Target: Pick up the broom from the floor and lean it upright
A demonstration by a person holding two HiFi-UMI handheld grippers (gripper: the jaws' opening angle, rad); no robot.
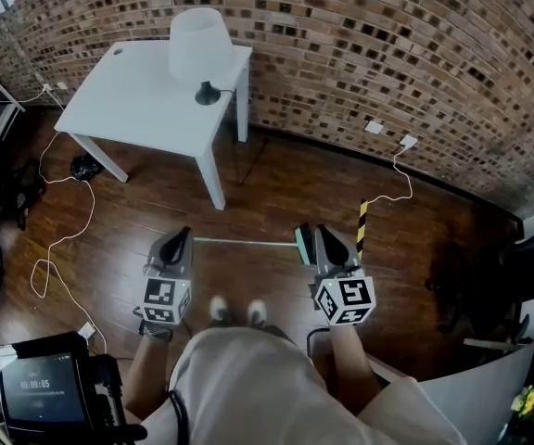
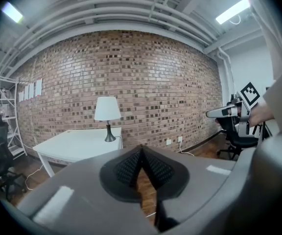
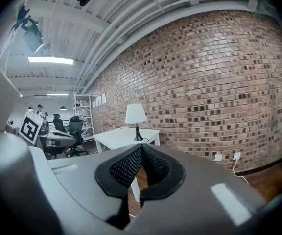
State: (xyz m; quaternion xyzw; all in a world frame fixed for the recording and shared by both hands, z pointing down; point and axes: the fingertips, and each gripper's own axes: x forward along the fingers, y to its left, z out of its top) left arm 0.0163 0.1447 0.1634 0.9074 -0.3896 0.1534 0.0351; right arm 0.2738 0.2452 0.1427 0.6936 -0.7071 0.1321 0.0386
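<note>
1. Nearest, at lower centre of the head view, the left gripper [image 1: 182, 235] and the right gripper [image 1: 328, 235] are held out over the floor. In both gripper views the ribbed black pads are seen pressed together at their tips with nothing between them, so both are closed and empty.
2. Just beyond them, at mid-frame, the broom [image 1: 245, 241] is seen lying flat on the glossy dark wooden floor [image 1: 276, 188]. Its thin, smooth, pale green handle runs left to right, and its blocky green head lies by the right gripper's tip. It has not yet been lifted.
3. The jaws would have to be opened first, or the handle would probably only be pushed and rolled away. If gripped far from the head, so thin and round a handle could be twisted out of the pads.
4. A yellow-and-black striped bar [image 1: 362, 226] just right of the head could be knocked.
5. Farthest, at upper left, a matt white table [image 1: 137, 109] bearing a white-shaded lamp [image 1: 200, 49] stands before the rough brick wall [image 1: 397, 54]. On polished boards the foot of a leaned broom could slide out, and the lamp could be struck by a swung handle.
</note>
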